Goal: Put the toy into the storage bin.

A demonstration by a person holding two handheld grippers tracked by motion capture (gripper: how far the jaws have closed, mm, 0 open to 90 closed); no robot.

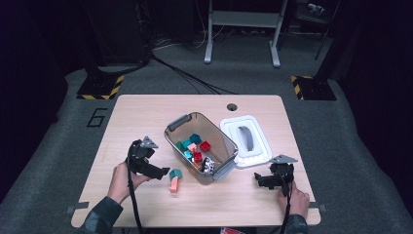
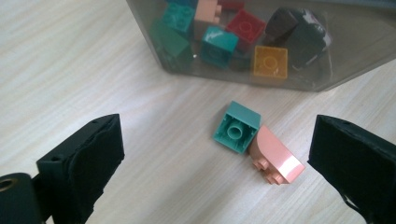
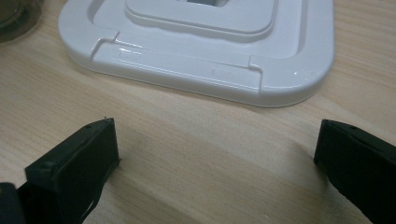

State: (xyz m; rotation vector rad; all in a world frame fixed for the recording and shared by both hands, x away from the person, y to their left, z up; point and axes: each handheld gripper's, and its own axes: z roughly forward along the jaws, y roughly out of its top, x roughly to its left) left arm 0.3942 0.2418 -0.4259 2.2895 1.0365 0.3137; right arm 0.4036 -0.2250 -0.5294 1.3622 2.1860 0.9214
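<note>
- Left gripper (image 1: 164, 171): released, jaws spread wide with nothing between the pads; it sits at 9 o'clock of the teal brick (image 1: 176, 173).
- Teal brick: lies on the bench (image 1: 146, 112), touching the peach brick (image 1: 174, 184) at its 6 o'clock.
- Clear bin (image 1: 220, 141): holds mixed bricks, at 1 o'clock of the pair.
- Right gripper (image 1: 258, 179): released, empty, at 6 o'clock of the white lid (image 1: 258, 146).
</note>
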